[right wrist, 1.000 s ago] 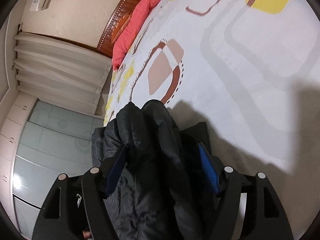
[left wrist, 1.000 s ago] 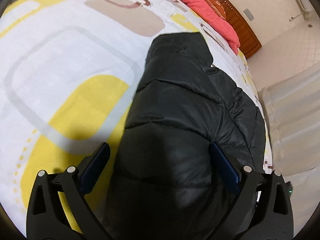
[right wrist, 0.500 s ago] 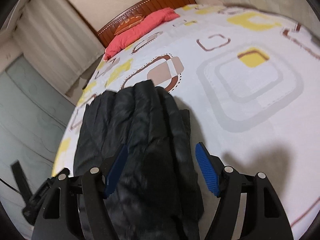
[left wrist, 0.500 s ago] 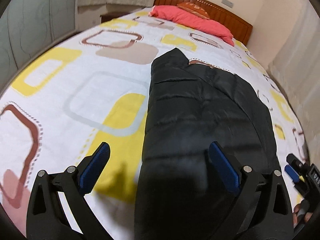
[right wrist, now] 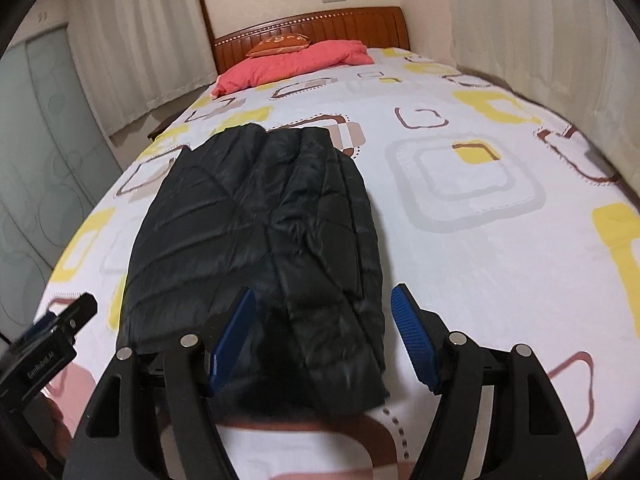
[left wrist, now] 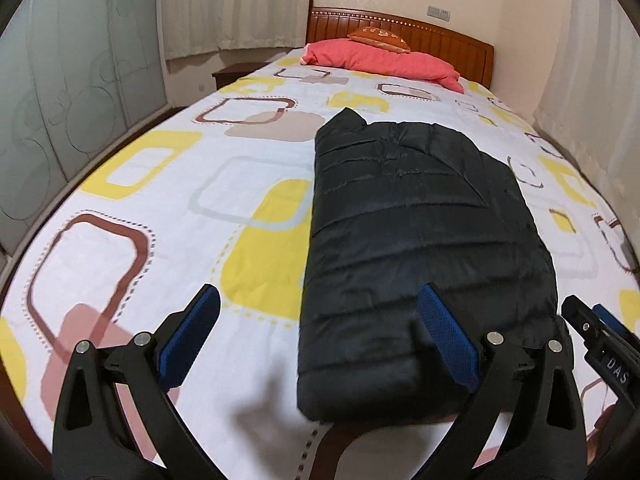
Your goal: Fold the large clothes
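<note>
A black quilted puffer jacket (left wrist: 416,240) lies folded into a long rectangle on the bed; it also shows in the right wrist view (right wrist: 256,240). My left gripper (left wrist: 320,332) is open and empty, raised above the jacket's near left corner. My right gripper (right wrist: 324,336) is open and empty, above the jacket's near right edge. Each gripper appears at the edge of the other's view: the right one (left wrist: 600,344) and the left one (right wrist: 52,340).
The bed sheet (left wrist: 152,208) is white with yellow, brown and grey squares. A red pillow (left wrist: 384,62) and wooden headboard (left wrist: 440,36) are at the far end. Glass wardrobe doors (left wrist: 60,92) stand on the left, curtains (right wrist: 520,20) on the right.
Both grippers have pulled back and up from the jacket, and the views now take in the whole bed. The jacket lies flat and folded, no longer between the fingers.
</note>
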Demonstrator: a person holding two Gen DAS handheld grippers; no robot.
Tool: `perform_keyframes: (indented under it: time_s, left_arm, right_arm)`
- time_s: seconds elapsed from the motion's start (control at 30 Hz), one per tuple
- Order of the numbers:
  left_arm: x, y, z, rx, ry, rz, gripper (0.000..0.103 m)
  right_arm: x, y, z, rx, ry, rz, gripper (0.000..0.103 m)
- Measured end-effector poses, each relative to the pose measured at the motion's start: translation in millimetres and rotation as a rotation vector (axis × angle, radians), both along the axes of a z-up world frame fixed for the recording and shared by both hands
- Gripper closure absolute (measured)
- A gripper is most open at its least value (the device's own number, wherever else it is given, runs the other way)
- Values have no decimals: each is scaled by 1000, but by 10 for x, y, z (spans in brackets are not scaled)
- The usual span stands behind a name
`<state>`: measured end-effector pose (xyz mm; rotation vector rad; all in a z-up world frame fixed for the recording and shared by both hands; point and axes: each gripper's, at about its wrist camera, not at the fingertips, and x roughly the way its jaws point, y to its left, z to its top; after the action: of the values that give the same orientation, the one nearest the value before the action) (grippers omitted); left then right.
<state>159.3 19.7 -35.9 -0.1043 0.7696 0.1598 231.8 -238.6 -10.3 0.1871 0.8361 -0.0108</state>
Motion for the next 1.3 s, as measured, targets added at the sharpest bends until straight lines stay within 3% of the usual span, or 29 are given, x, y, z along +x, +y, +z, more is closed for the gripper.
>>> perform_keyframes:
  time_s: [0.23,0.57,1.3]
  left_arm:
    - [-296,-76,163,42,-51,6,3]
    - [-622,-129,409,55,-115,-1,3]
    - [-746,-218,461,67,-126,-25,2]
  right_arm:
    - [-271,65,169,-62,-49,5,28]
    - [-564,130,375,-50,-107,22,28]
    - [-690,230,439,-63,-130,30,28]
